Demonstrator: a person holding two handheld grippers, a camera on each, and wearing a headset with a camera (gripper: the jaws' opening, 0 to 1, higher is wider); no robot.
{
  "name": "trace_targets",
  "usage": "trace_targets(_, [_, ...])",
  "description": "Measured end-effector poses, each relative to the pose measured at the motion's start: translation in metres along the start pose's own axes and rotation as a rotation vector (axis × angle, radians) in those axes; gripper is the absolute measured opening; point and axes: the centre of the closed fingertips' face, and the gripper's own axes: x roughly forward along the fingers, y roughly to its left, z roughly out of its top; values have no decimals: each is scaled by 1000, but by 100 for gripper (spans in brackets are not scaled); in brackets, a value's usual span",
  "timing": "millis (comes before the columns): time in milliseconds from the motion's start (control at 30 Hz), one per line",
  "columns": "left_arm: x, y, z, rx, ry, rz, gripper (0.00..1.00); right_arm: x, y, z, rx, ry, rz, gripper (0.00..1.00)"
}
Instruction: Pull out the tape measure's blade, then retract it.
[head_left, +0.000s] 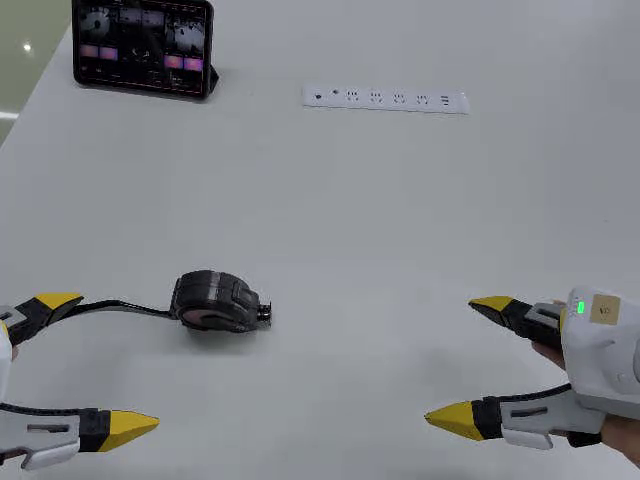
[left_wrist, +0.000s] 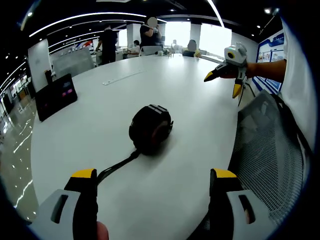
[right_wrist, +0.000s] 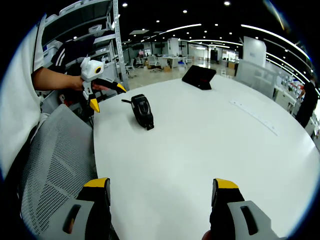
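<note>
A black tape measure (head_left: 215, 300) lies on the white table (head_left: 360, 210), its blade tucked in and the hook end facing right. A black wrist strap (head_left: 120, 307) trails from it toward the left. My left gripper (head_left: 100, 362) is open at the near left, with one yellow fingertip (head_left: 58, 299) close to the strap's end. In the left gripper view the tape measure (left_wrist: 150, 127) sits just ahead of the open left gripper (left_wrist: 154, 175). My right gripper (head_left: 465, 360) is open at the near right, well apart from the tape measure (right_wrist: 142, 111), with nothing between its fingers.
A dark tablet (head_left: 143, 45) stands propped at the far left. A white power strip (head_left: 386, 98) lies at the far middle. A grey mesh chair (left_wrist: 265, 150) stands at the table's near edge. People are at desks in the background.
</note>
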Motion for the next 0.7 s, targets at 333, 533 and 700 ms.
trace_targets(333, [0, 0, -5, 10, 32, -8, 78, 4, 8, -3, 25, 6, 46, 77])
trace_targets(533, [1, 1, -5, 3, 32, -10, 77, 5, 7, -5, 25, 7, 43, 77])
trace_targets(700, [2, 1, -5, -1, 36, -21, 72, 5, 5, -4, 17, 6, 40, 75])
